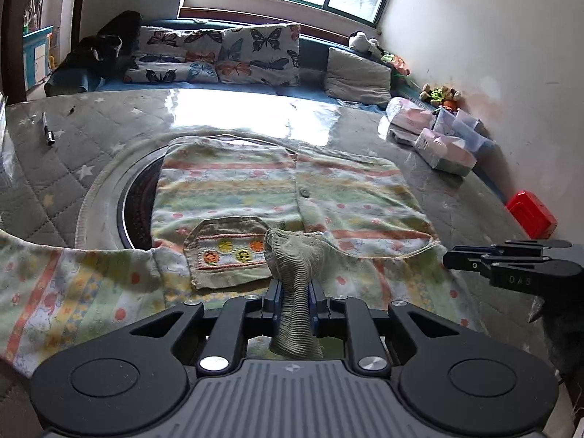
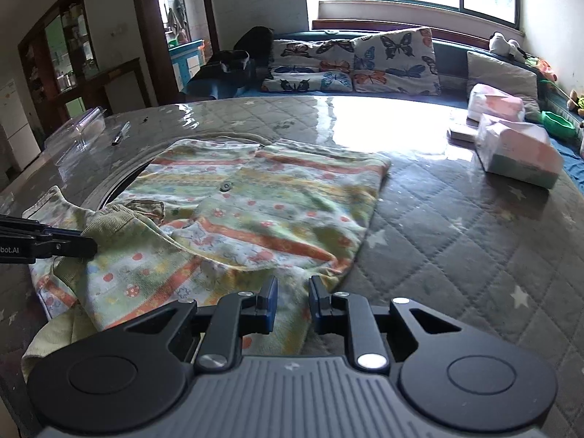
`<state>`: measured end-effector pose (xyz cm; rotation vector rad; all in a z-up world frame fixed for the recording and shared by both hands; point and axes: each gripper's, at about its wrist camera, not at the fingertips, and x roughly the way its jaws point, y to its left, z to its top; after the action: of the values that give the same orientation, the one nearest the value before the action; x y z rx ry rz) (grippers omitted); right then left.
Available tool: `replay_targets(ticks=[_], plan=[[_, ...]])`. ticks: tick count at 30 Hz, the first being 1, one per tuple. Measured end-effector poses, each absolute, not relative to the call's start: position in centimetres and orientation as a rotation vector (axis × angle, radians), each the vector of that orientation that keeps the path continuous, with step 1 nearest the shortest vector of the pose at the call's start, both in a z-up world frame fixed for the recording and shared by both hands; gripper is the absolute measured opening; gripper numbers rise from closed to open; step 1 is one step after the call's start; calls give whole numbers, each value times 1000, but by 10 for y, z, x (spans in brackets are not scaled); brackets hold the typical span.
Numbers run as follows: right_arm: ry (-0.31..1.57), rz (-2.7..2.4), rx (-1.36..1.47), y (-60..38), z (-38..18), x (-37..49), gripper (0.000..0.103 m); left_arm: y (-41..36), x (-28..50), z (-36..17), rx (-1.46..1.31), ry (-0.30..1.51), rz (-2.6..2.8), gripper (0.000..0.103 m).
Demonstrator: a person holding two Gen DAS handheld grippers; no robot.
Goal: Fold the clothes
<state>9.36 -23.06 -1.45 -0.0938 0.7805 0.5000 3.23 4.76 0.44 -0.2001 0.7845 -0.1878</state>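
**Left gripper pinches the ribbed collar; right gripper hangs open over the hem**

Left wrist view: the left gripper (image 1: 294, 301) is clamped on the green ribbed collar (image 1: 292, 255) of a striped child's garment (image 1: 233, 182). The ribbing rises between the two blue-padded fingers and runs back toward the camera. The garment lies spread on the quilted grey table cover (image 1: 47, 189), partly over a dark round ring in the tabletop. Its embroidered pocket (image 1: 226, 252) sits just left of the pinched collar, and a button (image 1: 304, 192) shows on the front placket. The right gripper (image 1: 511, 259) enters from the right edge, beside the garment's side; from here I cannot tell how its jaws stand. A pen (image 1: 47, 129) lies far left, tissue packs (image 1: 443, 148) far right.

Right wrist view: the right gripper (image 2: 292, 301) has its fingers apart, holding nothing, with the garment's near edge (image 2: 255, 255) beneath them. The left gripper (image 2: 73, 242) reaches in from the left, touching the collar (image 2: 116, 222). A clear plastic box (image 2: 78, 127) stands at the table's far left.
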Motion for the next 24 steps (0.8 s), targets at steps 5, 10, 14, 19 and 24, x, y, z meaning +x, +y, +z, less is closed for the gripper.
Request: replay_targets(ticks=[5, 10, 14, 19, 24], plan=[[792, 494, -136, -219, -27, 102, 17, 51, 34, -1, -205, 810, -173, 32], [780, 485, -149, -227, -21, 98, 17, 60, 32, -7, -190, 827, -113, 39], [777, 483, -165, -236, -12, 88, 17, 62, 27, -1, -177, 803, -95, 39], [785, 549, -189, -232, -9, 65, 17, 45, 25, 1, -147, 791, -150, 39], [830, 566, -208, -229, -28, 50, 17, 23, 27, -4, -115, 802, -219, 39]])
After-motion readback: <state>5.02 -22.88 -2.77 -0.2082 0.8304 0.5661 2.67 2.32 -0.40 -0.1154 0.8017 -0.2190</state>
